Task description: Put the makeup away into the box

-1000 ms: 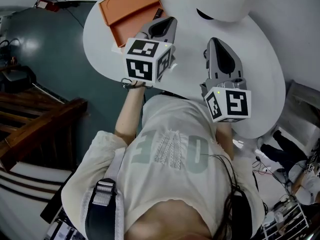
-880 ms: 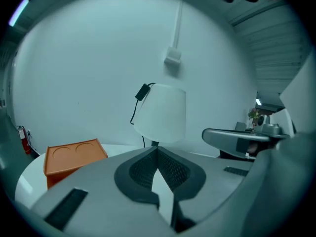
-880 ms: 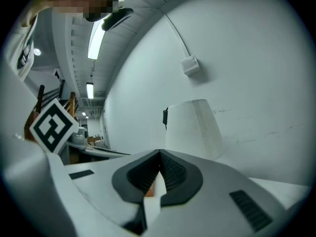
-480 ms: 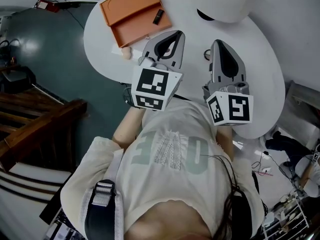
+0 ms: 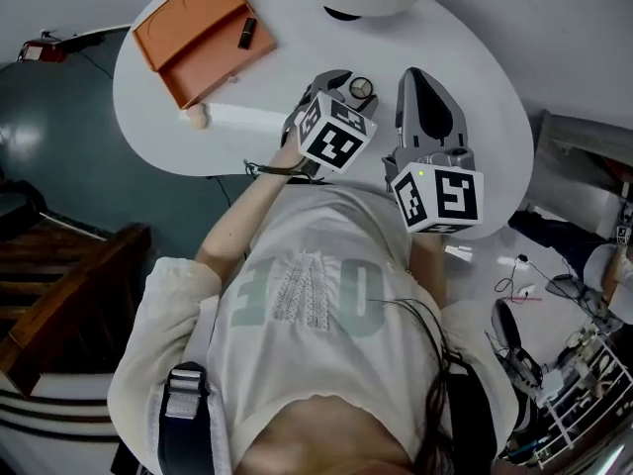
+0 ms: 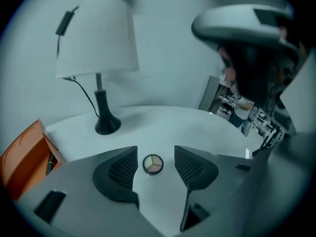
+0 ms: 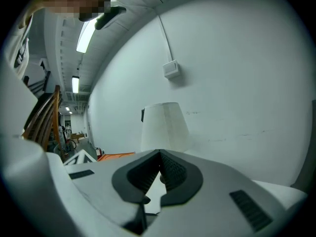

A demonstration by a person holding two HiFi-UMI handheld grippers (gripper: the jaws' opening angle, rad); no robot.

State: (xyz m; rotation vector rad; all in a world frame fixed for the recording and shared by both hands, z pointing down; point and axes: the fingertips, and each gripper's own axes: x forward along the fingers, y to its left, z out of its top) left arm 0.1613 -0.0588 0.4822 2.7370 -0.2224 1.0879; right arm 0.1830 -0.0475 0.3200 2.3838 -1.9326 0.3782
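Left gripper (image 6: 155, 151) had just been opening: jaws stood wide apart, released. The round compact (image 6: 152, 164) lay flat on the white bench (image 6: 163, 127) btwn the two pads, touching neither. In head view it sat just past that gripper's tip, near the bench's middle.

Right gripper (image 7: 160, 154) was clenched, pad tips together, nothing btwn them. It hung just beside the left one, over the bench's near side, facing the wall and the lamp shade (image 7: 164, 127).

The orange box (image 5: 203, 33) lay at the bench's far-left edge, well apart from the compact. A dark lipstick (image 5: 247, 33) was already inside it. A small pale item (image 5: 198, 117), too small to ID, sat on the bench just beside the box's near corner.

The lamp's black base (image 6: 106, 125) stood on the bench beyond the compact, w/ a thin cord hanging from under the shade toward the base. In left gripper view the box showed only as an orange edge at far left.
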